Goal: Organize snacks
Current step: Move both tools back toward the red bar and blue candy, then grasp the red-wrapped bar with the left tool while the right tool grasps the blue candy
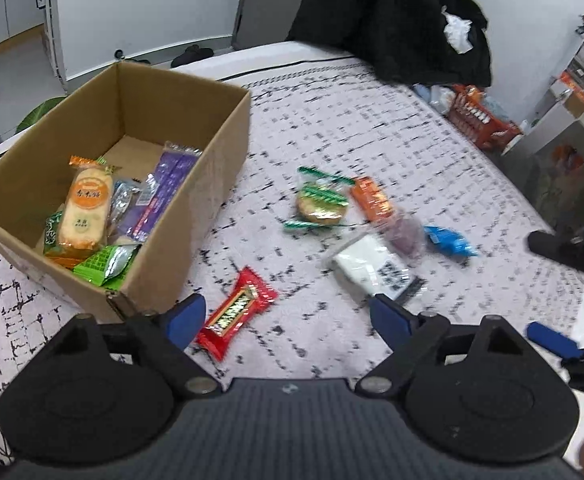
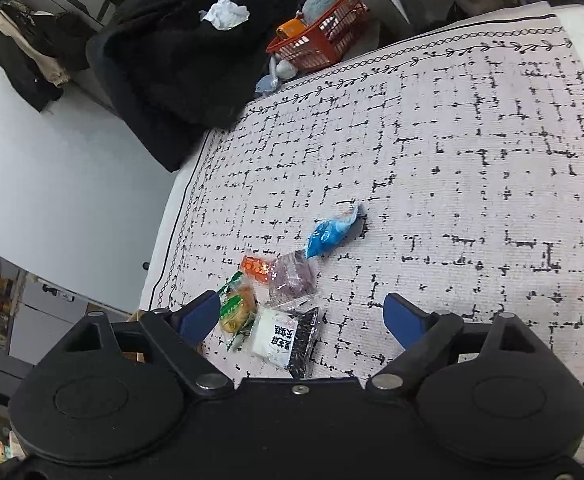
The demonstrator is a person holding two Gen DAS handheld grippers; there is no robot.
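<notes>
A brown cardboard box (image 1: 219,140) stands at the left on the patterned cloth and holds several wrapped snacks, among them an orange rice cracker (image 1: 85,210) and a purple bar (image 1: 163,196). My left gripper (image 1: 287,318) is open just above the cloth, with a red candy bar (image 1: 237,312) by its left finger. Loose on the cloth lie a green-wrapped cake (image 1: 322,202), an orange packet (image 1: 372,198), a purple packet (image 1: 406,232), a blue packet (image 1: 450,242) and a white-and-black packet (image 1: 376,266). My right gripper (image 2: 298,320) is open over the white-and-black packet (image 2: 285,338).
A black coat (image 1: 392,16) with white paper on it lies at the cloth's far edge. An orange basket (image 2: 320,36) stands beyond the bed. In the left wrist view, one blue finger of the other gripper (image 1: 554,338) shows at the far right.
</notes>
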